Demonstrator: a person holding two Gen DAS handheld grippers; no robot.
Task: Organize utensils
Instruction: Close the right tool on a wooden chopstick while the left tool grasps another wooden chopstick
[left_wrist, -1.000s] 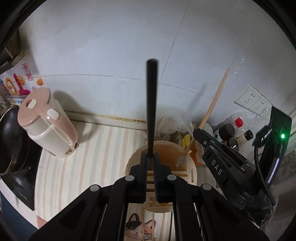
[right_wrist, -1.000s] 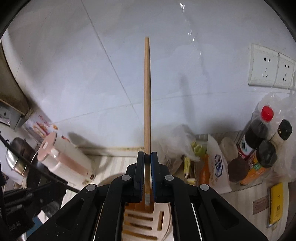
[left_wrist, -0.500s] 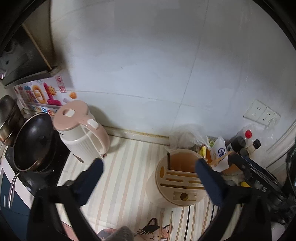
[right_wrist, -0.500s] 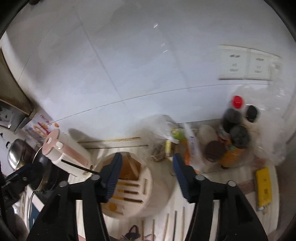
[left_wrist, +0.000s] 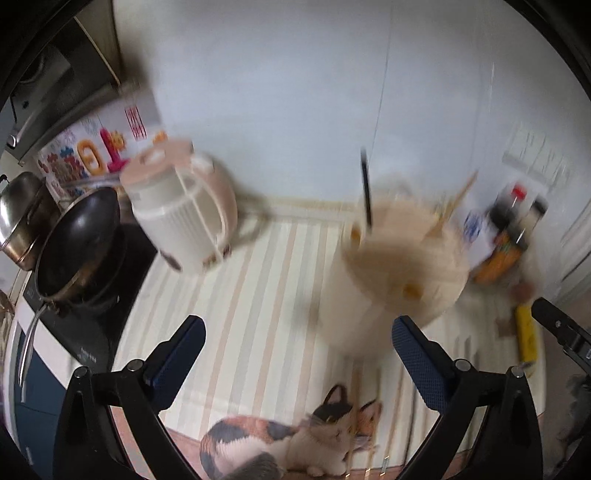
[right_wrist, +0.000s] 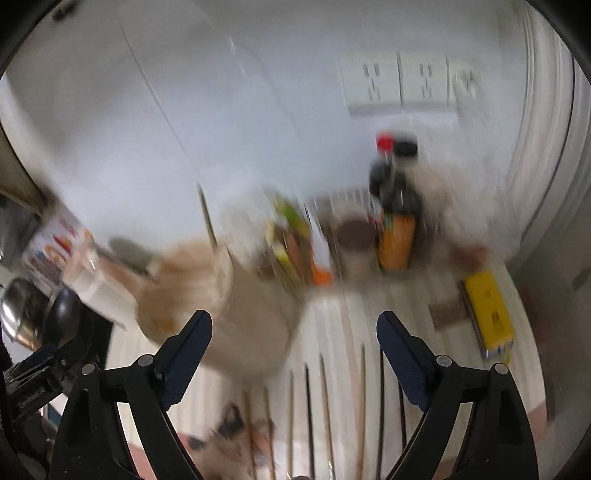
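Note:
A round beige utensil holder (left_wrist: 399, 258) stands on the striped mat, blurred by motion. A black chopstick (left_wrist: 365, 192) and a wooden chopstick (left_wrist: 454, 206) stick up out of it. My left gripper (left_wrist: 297, 350) is open wide and hangs above the mat in front of the holder, with nothing between its fingers. In the right wrist view the holder (right_wrist: 221, 295) is at the left with the wooden chopstick (right_wrist: 207, 218) in it. My right gripper (right_wrist: 295, 343) has its jaws opening and empty. Below it several loose chopsticks (right_wrist: 325, 398) lie on the mat.
A pink and white kettle (left_wrist: 181, 206) stands left of the holder, with a black pan (left_wrist: 77, 243) on the cooktop beyond it. Sauce bottles (right_wrist: 395, 206), snack bags (right_wrist: 291, 240) and a yellow box (right_wrist: 487, 314) crowd the right. A cat print (left_wrist: 295, 443) marks the mat's front edge.
Both grippers were shut on upright chopsticks over the holder. They have let go, opened wide and pulled back, and the chopsticks now stand in the holder.

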